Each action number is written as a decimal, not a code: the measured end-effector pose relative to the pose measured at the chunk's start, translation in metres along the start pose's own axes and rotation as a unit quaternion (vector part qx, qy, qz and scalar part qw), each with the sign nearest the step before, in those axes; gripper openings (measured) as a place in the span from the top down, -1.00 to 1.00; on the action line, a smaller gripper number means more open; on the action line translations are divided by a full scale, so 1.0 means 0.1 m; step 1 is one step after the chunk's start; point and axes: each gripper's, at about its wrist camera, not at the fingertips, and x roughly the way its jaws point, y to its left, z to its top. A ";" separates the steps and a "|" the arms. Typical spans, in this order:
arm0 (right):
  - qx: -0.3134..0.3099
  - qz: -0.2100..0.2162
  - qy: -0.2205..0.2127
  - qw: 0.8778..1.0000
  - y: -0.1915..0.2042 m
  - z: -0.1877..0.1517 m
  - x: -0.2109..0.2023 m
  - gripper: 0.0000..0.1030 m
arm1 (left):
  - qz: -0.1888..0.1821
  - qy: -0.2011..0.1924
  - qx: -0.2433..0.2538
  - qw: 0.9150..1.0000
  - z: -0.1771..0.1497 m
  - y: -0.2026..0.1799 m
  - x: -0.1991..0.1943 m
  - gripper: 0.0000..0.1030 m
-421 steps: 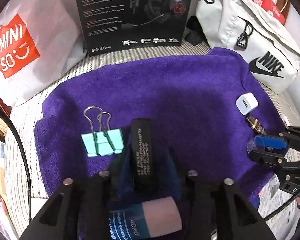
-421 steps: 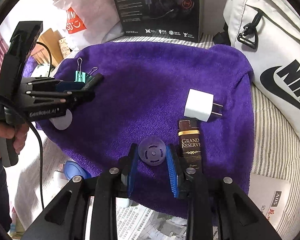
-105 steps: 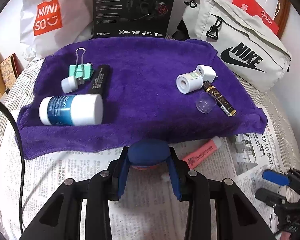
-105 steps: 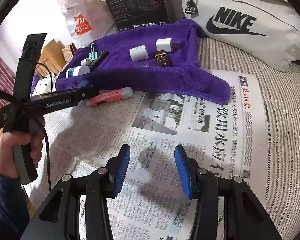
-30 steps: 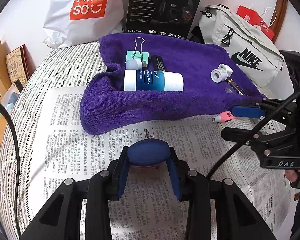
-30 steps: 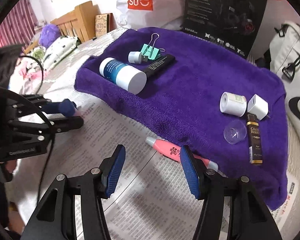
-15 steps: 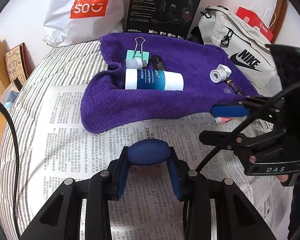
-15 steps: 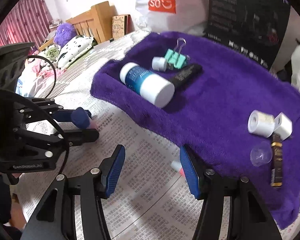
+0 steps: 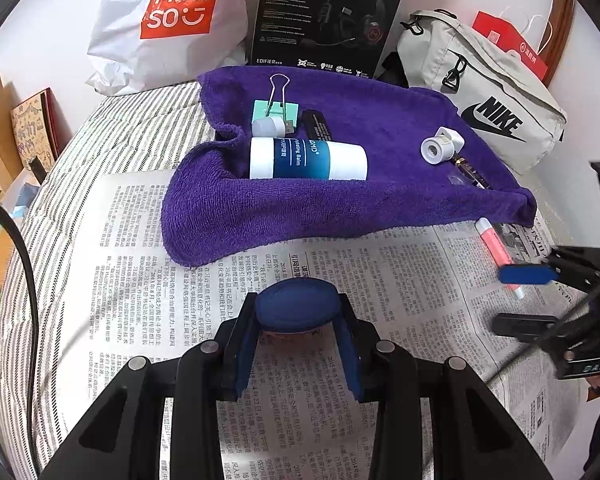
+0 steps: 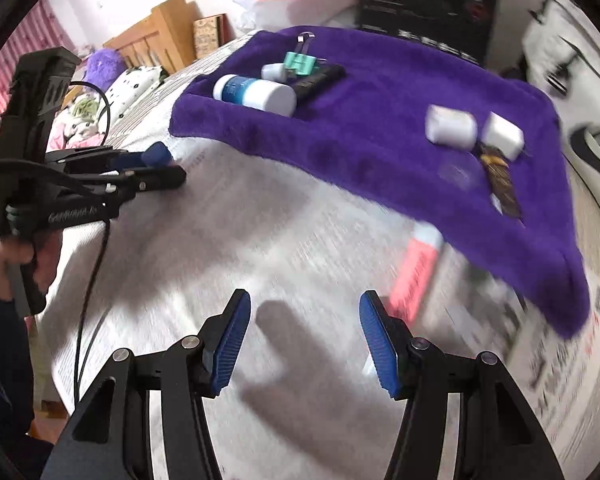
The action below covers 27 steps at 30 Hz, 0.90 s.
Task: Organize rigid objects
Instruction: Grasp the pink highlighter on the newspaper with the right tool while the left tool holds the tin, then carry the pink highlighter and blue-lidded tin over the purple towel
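the left claw (image 9: 298, 334) is clamped on a round blue lid (image 9: 298, 307), holding it just above the newspaper (image 9: 148, 264) spread over the striped bed (image 9: 132, 132). the right claw (image 10: 305, 334) stands wide with nothing between its blue pads (image 10: 232, 340), hovering over the newspaper; its view is blurred. a pink tube (image 9: 496, 248) lies on the newspaper just beside the near edge of the purple towel (image 9: 380, 200), near the right claw's tip.

on the towel, a white-and-blue bottle (image 9: 308, 159) lies on its side at the left end, where the cloth is bunched up around it. behind it sit a small white cap (image 9: 269, 126), a mint binder clip (image 9: 276, 110) and a black stick (image 9: 317, 128), close together. at the right end lie a white roll (image 9: 436, 151), touching a white plug (image 10: 504, 136), with a dark brown lighter (image 9: 470, 170) and a clear lid (image 10: 456, 174) just beside them.

behind the towel stand a white shopping bag (image 9: 168, 20), a black headset box (image 9: 328, 16) and a grey waist bag (image 9: 480, 92).
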 end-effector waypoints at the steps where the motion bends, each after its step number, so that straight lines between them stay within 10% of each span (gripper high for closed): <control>1: 0.009 -0.002 -0.006 1.000 -0.03 -0.04 -0.05 -0.11 | 0.000 0.000 0.000 1.000 0.00 0.00 0.00 0.32; 8: 0.056 -0.074 -0.049 0.995 -0.17 -0.05 -0.16 -0.10 | 0.003 0.003 -0.001 1.000 0.01 0.00 0.01 0.32; 18: 0.061 -0.123 -0.047 0.989 -0.24 0.12 0.11 0.70 | 0.008 0.005 0.003 1.000 0.01 -0.02 0.04 0.32; 27: 0.078 -0.116 -0.026 0.990 -0.26 0.01 0.03 0.69 | 0.013 0.004 0.011 1.000 0.00 -0.05 0.04 0.32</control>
